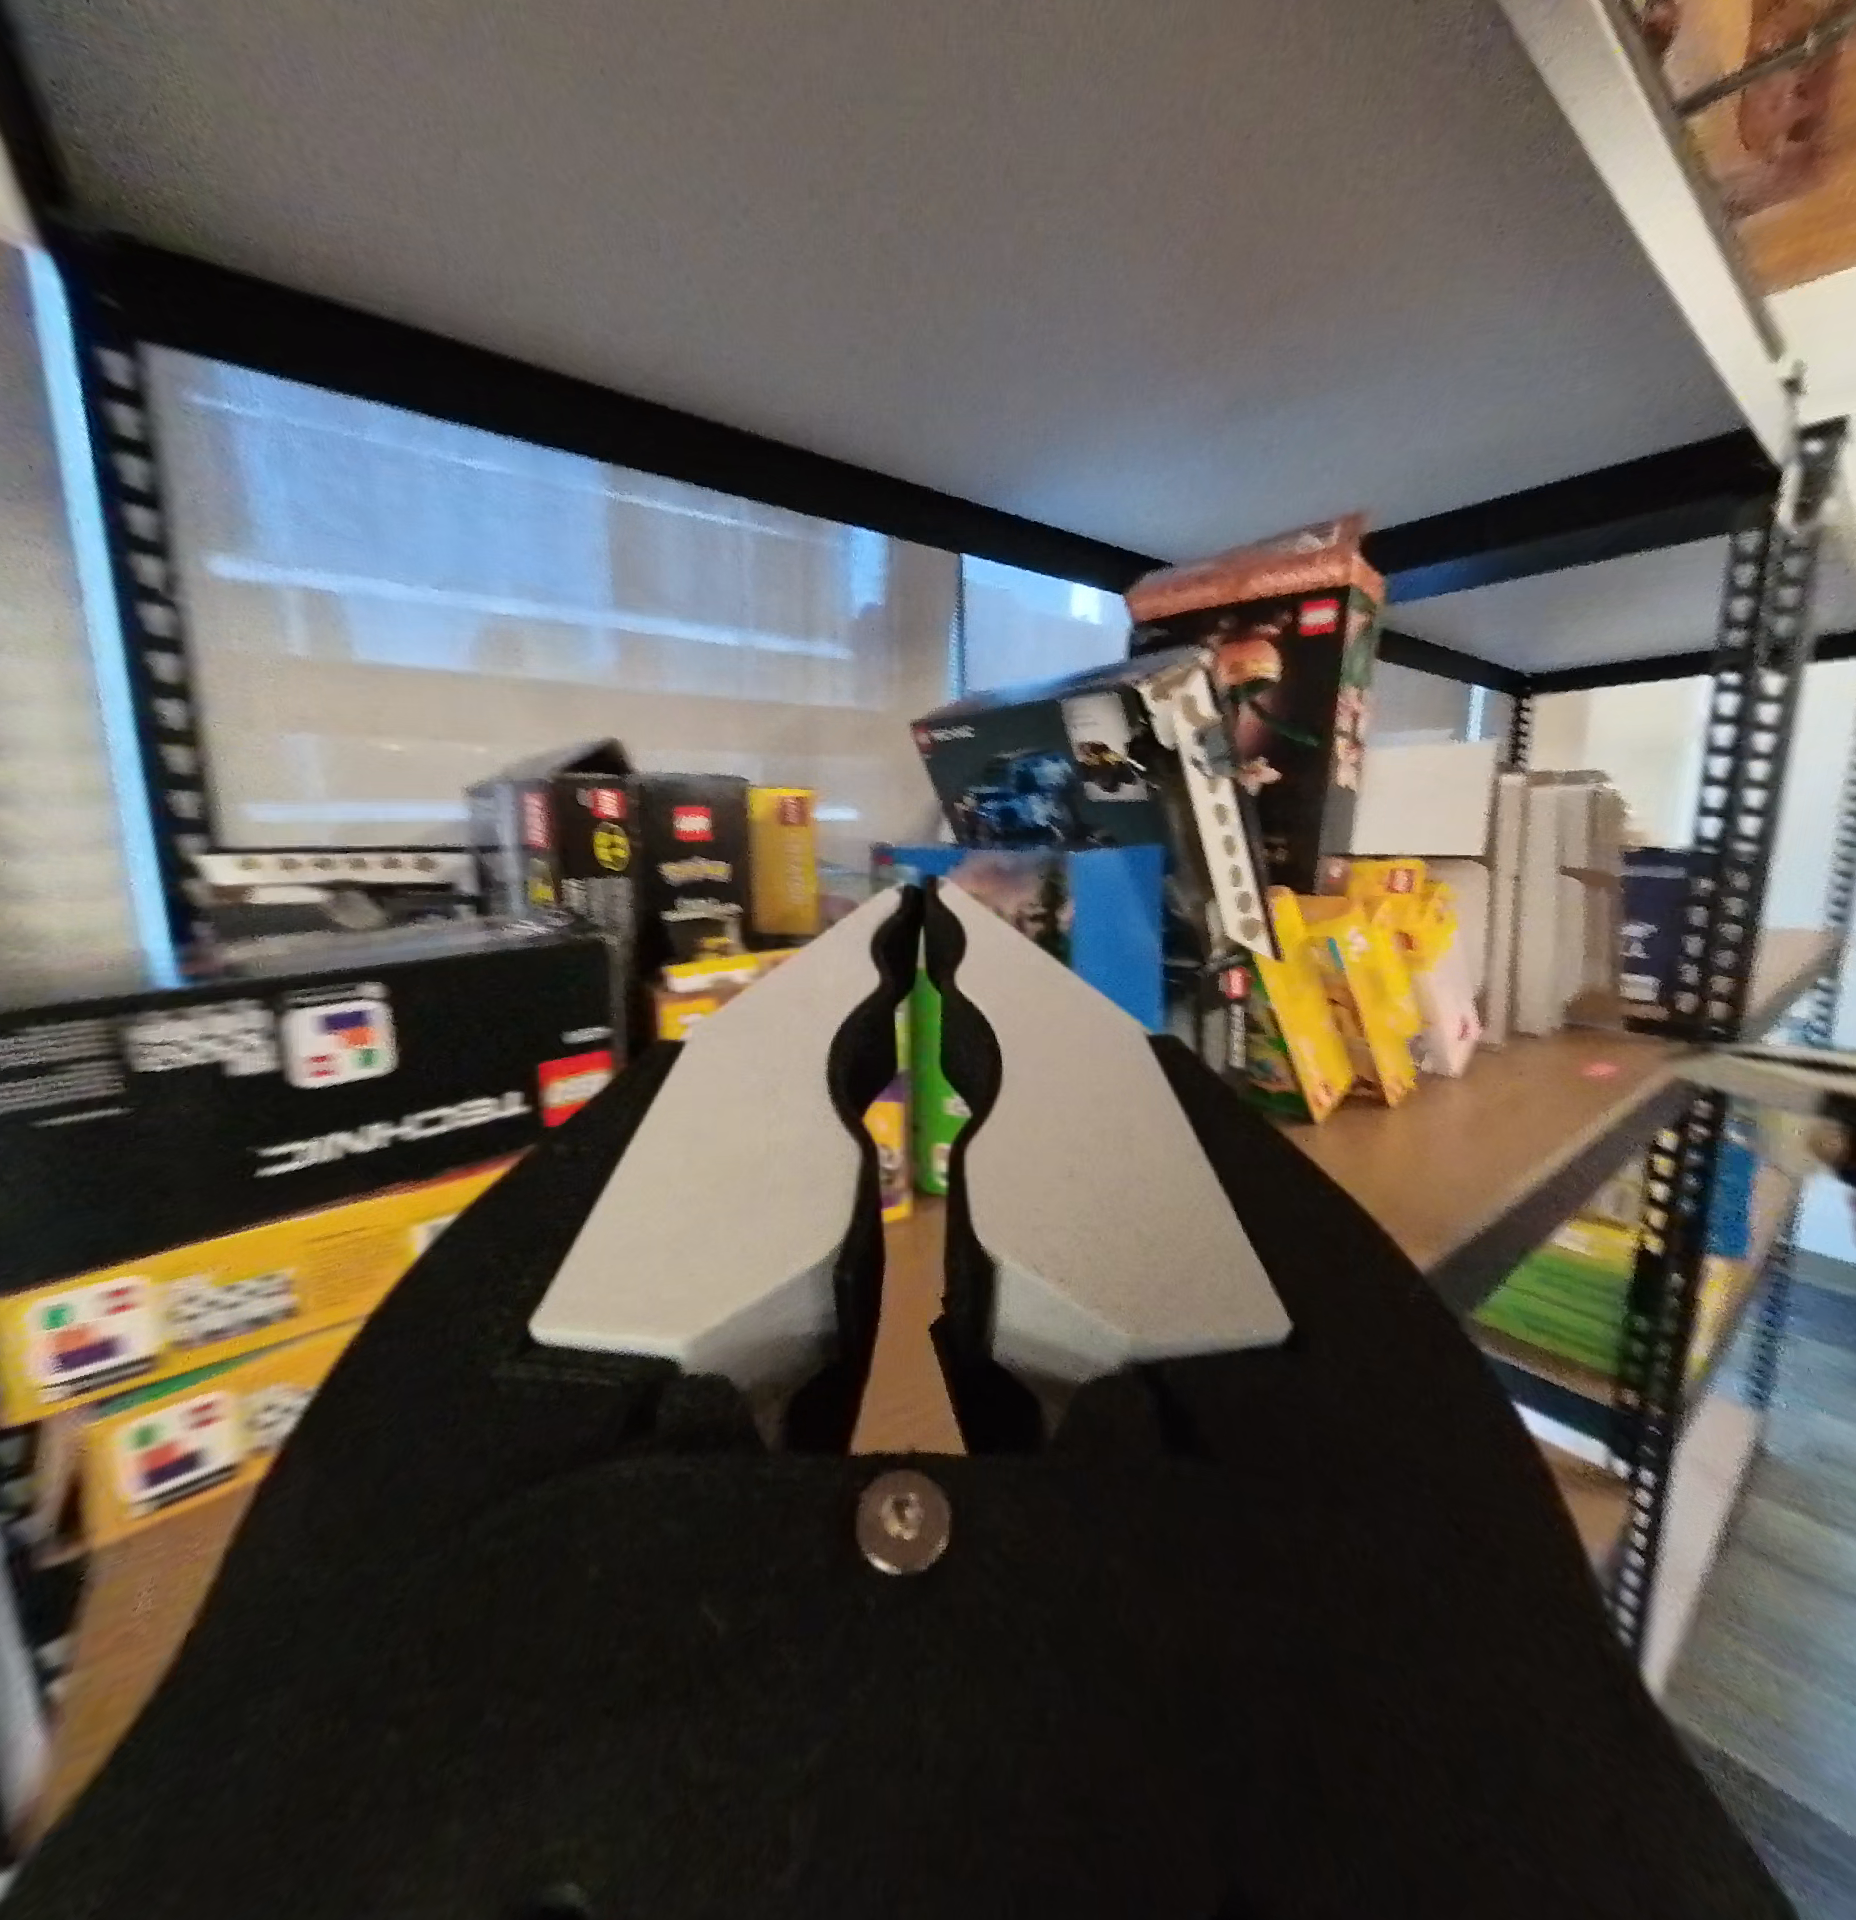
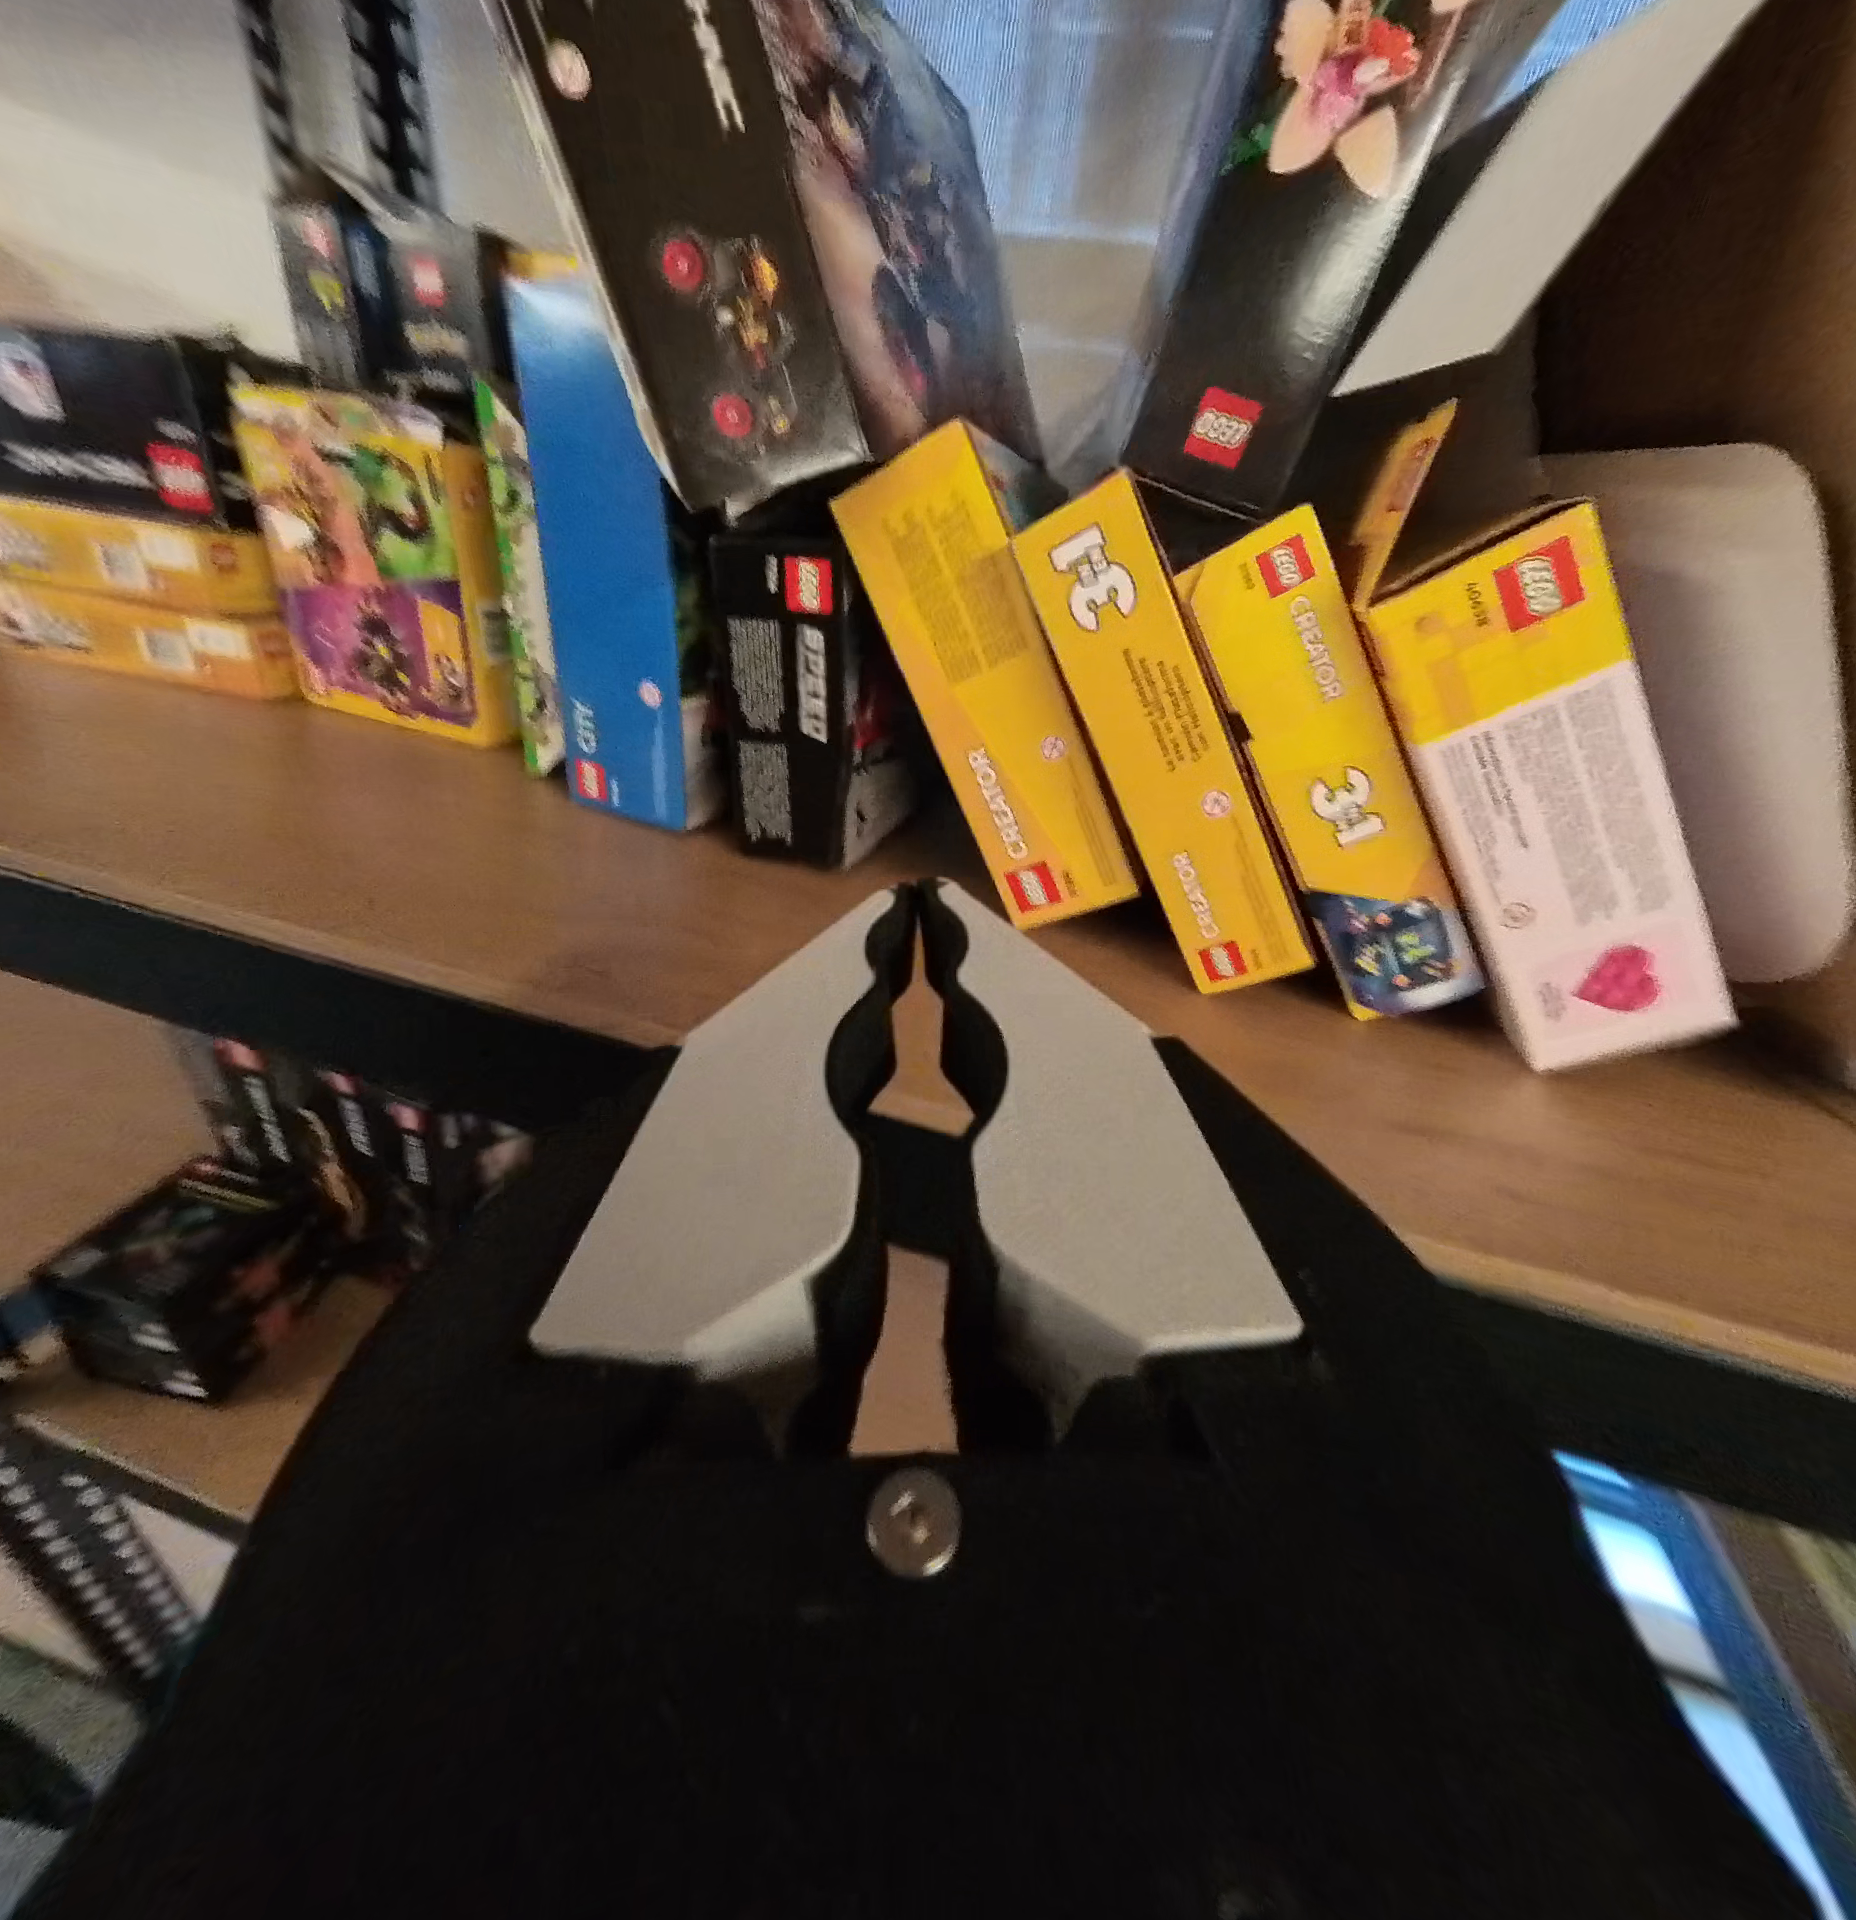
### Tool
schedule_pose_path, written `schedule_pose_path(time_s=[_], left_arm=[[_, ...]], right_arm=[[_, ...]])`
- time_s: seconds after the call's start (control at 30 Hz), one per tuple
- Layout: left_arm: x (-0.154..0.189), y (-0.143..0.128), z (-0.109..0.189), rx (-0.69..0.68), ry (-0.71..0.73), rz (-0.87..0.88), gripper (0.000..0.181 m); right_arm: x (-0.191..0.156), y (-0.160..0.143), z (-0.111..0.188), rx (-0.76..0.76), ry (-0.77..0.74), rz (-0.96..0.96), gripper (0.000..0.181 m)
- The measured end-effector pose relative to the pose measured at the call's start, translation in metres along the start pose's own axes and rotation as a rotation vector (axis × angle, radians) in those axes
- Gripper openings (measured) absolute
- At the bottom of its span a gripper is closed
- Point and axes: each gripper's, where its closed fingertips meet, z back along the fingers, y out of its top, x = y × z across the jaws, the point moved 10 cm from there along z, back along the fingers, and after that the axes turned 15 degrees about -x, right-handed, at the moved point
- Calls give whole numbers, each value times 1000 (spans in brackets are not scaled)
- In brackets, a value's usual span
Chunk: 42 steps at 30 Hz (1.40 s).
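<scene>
My left gripper (image 1: 924,896) is shut and empty, held above a wooden shelf (image 1: 1443,1153) and pointing at a cluster of toy brick boxes. A green and purple box (image 1: 926,1081) shows through the gap behind its fingers. A large black box (image 1: 280,1101) lies to its left. My right gripper (image 2: 922,896) is shut and empty, just in front of the wooden shelf (image 2: 384,831). It is nearest to a row of leaning yellow boxes (image 2: 1007,686) and a small black box (image 2: 799,707).
A blue box (image 2: 602,561) stands left of the black one. A white and yellow box with a pink heart (image 2: 1568,790) leans at the right against a grey object (image 2: 1734,707). Tall dark boxes (image 2: 726,239) lean above. Black rack uprights (image 1: 1734,831) frame the shelf; a lower shelf (image 2: 155,1268) holds more boxes. My right gripper's tips are some 25 cm from the grey object (image 2: 1734,707). It is also in sight in the left wrist view (image 1: 1465,933).
</scene>
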Motion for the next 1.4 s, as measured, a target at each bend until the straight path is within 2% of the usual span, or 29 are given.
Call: schedule_pose_path(time_s=[0.07, 0.13, 0.23, 0.33, 0.43, 0.63, 0.8, 0.9, 1.0, 1.23, 1.4], left_arm=[[19, -8, -14, -36, -28, -21, 0], [38, -15, -24, -72, -5, -38, 0], [76, -18, -32, -104, 27, -28, 0], [117, -23, -42, -125, 90, -20, 0], [164, -26, -60, -142, 141, -19, 0], [244, -30, -121, -171, 158, 35, 4], [281, -7, -174, -197, 163, 34, 17], [296, 6, -204, -221, 118, 60, 31], [312, 11, -221, -240, 131, 49, 40], [332, 12, -236, -262, 208, 7, 46], [352, 11, -265, -276, 253, -97, 51]], right_arm=[[14, 4, -9, 4, 40, 21, 0], [33, 3, -13, 4, 15, 78, 0], [66, 1, -11, 7, 60, 118, 0], [103, -4, 1, -19, 132, 148, 0], [152, -14, 23, -52, 104, 211, 0], [244, -40, 52, -110, 170, 159, 0], [295, -64, 65, -124, 151, 188, 0], [315, -85, 61, -128, 173, 112, 0], [324, -96, 54, -115, 245, 35, 0], [346, -90, 43, -115, 245, 113, 0], [347, -89, 30, -111, 299, 84, 0]])
